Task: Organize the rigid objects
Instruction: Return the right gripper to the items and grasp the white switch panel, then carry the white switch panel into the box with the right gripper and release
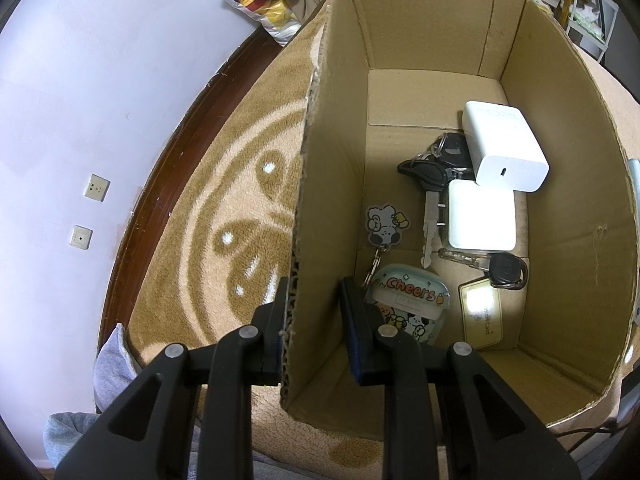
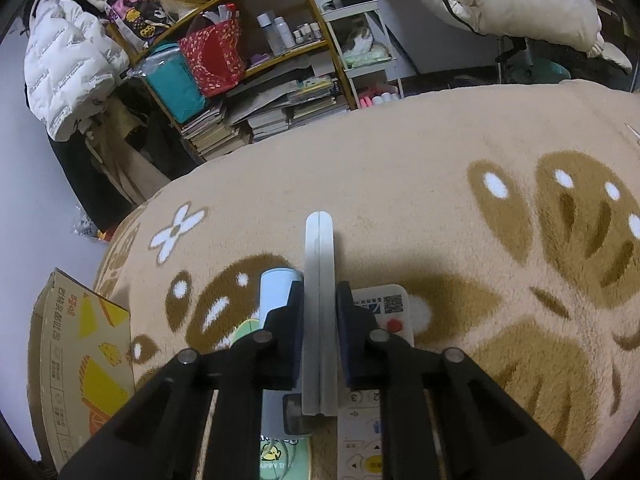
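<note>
A tall open cardboard box (image 1: pixel 560 200) stands on a beige patterned blanket (image 1: pixel 224 208). In it lie a white charger (image 1: pixel 504 148), a white square adapter (image 1: pixel 480 216), a bunch of black keys (image 1: pixel 428 172), a car key (image 1: pixel 504 270), a "cheers" keychain (image 1: pixel 408 304) and a cream card (image 1: pixel 480 316). My left gripper (image 1: pixel 315 284) straddles the box's left wall, open, with one finger outside and one inside. My right gripper (image 2: pixel 319 286) is shut on a slim grey bar-shaped object (image 2: pixel 319 248), held on edge above the blanket (image 2: pixel 400 200).
Under the right gripper lie a white remote (image 2: pixel 384 304), a light blue tube (image 2: pixel 276 288) and a green round item (image 2: pixel 280 456). The printed box (image 2: pixel 80 352) is at the lower left. Cluttered shelves (image 2: pixel 240 60) and book stacks stand beyond the blanket's far edge.
</note>
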